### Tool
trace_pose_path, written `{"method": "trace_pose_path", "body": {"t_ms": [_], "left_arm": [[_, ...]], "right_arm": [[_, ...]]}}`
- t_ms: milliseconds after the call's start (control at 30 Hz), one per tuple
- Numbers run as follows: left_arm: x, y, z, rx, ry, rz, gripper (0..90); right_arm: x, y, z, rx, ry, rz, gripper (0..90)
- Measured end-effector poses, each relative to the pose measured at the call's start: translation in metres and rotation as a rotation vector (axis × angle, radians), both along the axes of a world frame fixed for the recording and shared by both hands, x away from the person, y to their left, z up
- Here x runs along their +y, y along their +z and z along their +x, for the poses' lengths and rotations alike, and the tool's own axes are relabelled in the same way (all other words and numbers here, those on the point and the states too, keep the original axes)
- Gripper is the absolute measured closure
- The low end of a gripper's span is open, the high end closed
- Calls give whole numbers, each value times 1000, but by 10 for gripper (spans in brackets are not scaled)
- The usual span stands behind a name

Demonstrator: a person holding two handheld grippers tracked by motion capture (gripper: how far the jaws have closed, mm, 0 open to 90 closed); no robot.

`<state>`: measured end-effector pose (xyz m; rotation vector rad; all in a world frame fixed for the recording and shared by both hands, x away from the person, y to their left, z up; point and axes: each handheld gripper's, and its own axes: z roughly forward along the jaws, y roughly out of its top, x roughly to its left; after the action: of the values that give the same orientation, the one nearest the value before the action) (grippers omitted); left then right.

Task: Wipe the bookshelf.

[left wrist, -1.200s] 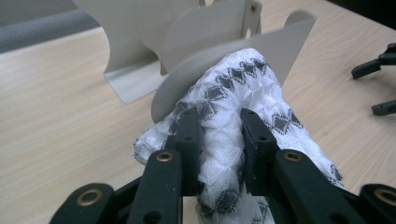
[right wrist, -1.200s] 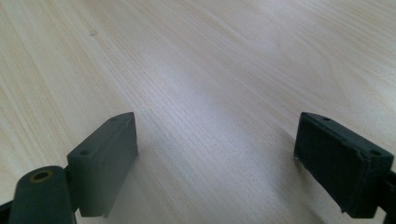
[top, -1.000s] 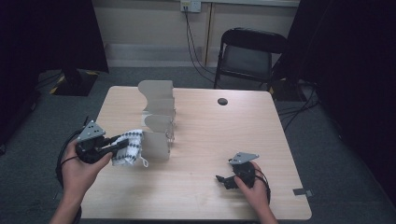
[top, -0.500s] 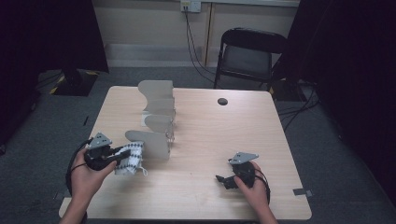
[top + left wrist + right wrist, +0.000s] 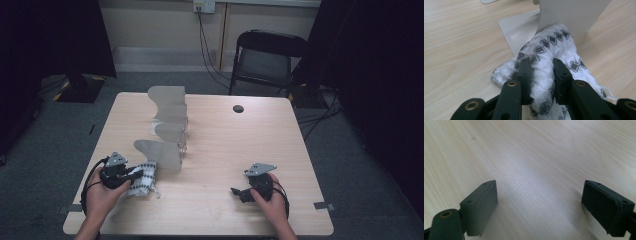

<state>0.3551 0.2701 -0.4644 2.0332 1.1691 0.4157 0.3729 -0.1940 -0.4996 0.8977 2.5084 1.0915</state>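
The left claw [image 5: 541, 75] squeezes a white cloth [image 5: 554, 47] on the surface [image 5: 220, 150]. The right claw [image 5: 540, 207] is wide open, holding nothing.

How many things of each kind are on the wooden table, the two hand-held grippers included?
White cloth with black diamond pattern: 1
Grey curved metal divider stand: 1
Black hand-held grippers: 2, left gripper and right gripper
Total: 4
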Motion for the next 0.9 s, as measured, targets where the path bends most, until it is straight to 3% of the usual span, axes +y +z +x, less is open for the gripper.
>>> {"method": "trace_pose_path", "body": {"t_ms": [167,333,467,500,567,600,700,733,800,867,900], "left_arm": [[2,-2,0,8,2,-8,718],[5,11,-2,-3,10,-3,718],[10,36,-4,-47,13,-11,718],[11,50,-6,-70,7,-17,718],[11,57,-7,-82,7,-26,718],[11,70,-9,-104,3,-21,717],[10,81,-11,-126,0,-30,717],[10,93,-13,-149,-12,-60,717],[10,99,-15,-170,-14,-67,717],[12,116,-18,-216,-13,-81,717],[12,116,-18,-216,-13,-81,716]], "right_arm": [[0,0,0,0,1,0,125],[0,0,0,0,0,0,125],[1,0,1,-1,0,0,124],[2,0,1,-3,0,0,123],[2,0,1,-3,0,0,124],[3,0,2,-4,3,-1,123],[3,0,2,-3,5,-1,123],[3,0,2,-3,4,-1,124],[3,0,2,-2,5,-1,123],[3,0,2,-3,5,-1,123],[3,0,2,-3,5,-1,123]]}}
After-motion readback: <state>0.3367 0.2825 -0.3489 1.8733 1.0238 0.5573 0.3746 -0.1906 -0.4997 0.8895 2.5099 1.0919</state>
